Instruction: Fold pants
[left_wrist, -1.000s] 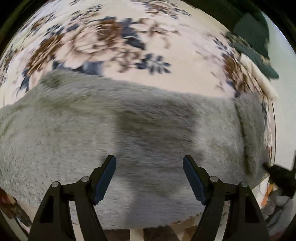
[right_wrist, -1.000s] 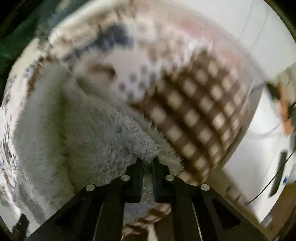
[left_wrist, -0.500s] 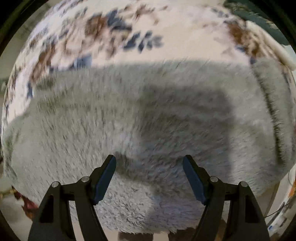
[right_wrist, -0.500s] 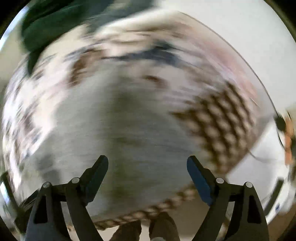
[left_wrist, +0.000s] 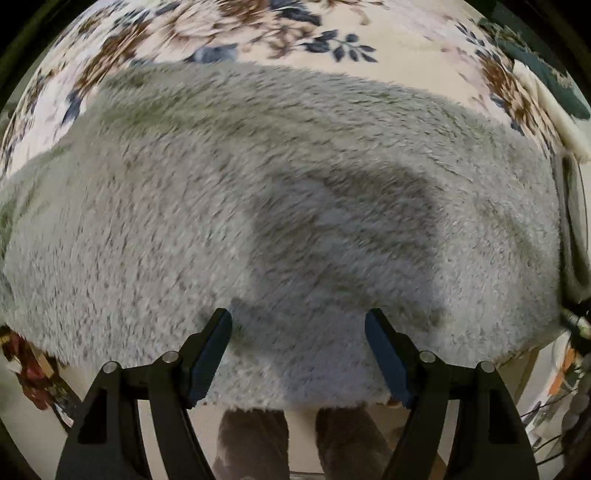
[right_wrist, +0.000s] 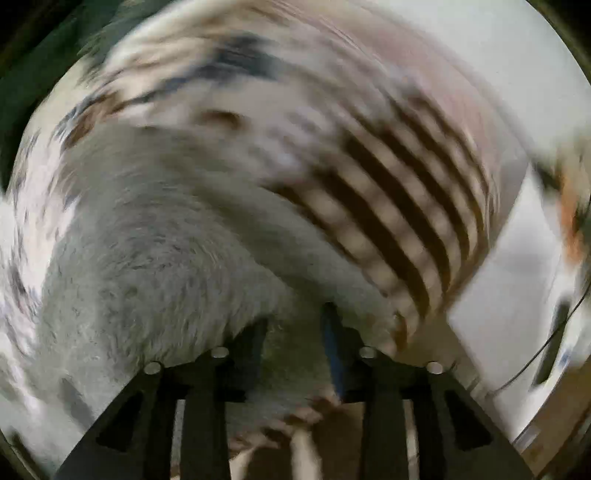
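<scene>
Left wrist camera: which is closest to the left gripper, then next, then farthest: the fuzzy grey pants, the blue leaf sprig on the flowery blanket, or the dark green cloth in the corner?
1. Fuzzy grey pants, right under the left gripper.
2. Blue leaf sprig, just past the pants' far edge, on the flowery blanket.
3. Dark green cloth, far off in the upper right corner.

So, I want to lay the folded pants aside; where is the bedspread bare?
The floral bedspread lies bare beyond the grey pants, up to the green cloth at the far right. The near edge is crowded: pants cover it.
</scene>
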